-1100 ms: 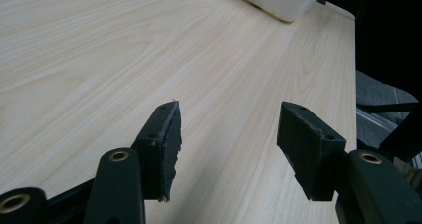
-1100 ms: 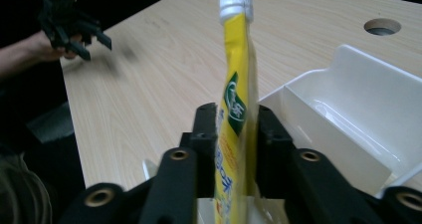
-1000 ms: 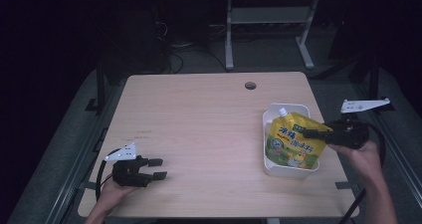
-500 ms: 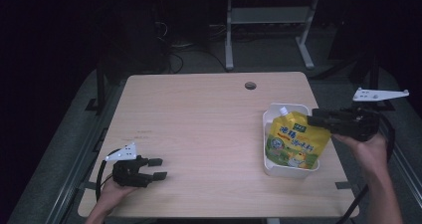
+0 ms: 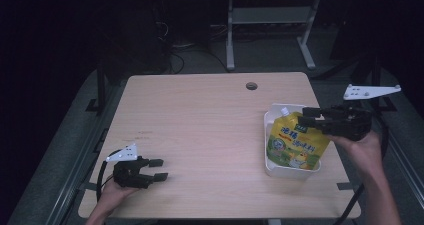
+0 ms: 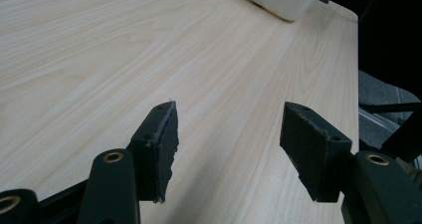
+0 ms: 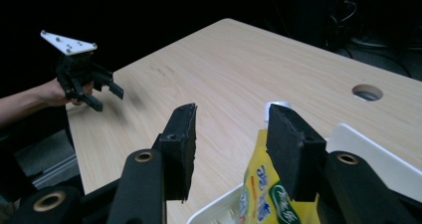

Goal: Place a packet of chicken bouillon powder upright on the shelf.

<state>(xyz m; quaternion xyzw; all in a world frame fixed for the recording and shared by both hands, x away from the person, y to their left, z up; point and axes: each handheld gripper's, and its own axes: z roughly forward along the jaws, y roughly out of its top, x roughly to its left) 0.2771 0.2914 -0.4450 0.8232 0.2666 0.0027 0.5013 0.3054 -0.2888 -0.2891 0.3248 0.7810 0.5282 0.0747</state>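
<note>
Yellow spout pouch (image 5: pixel 292 144) in white bin (image 5: pixel 292 170): soft, slumping, slick; grasp below cap; right hand-held gripper (image 5: pixel 306 116) spread, empty, just opened.

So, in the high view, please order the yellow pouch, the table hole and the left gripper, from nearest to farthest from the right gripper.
1. Yellow pouch: in the white tub, directly under the right gripper.
2. Table hole: far edge, behind it.
3. Left gripper: near-left corner, across the table.
</note>
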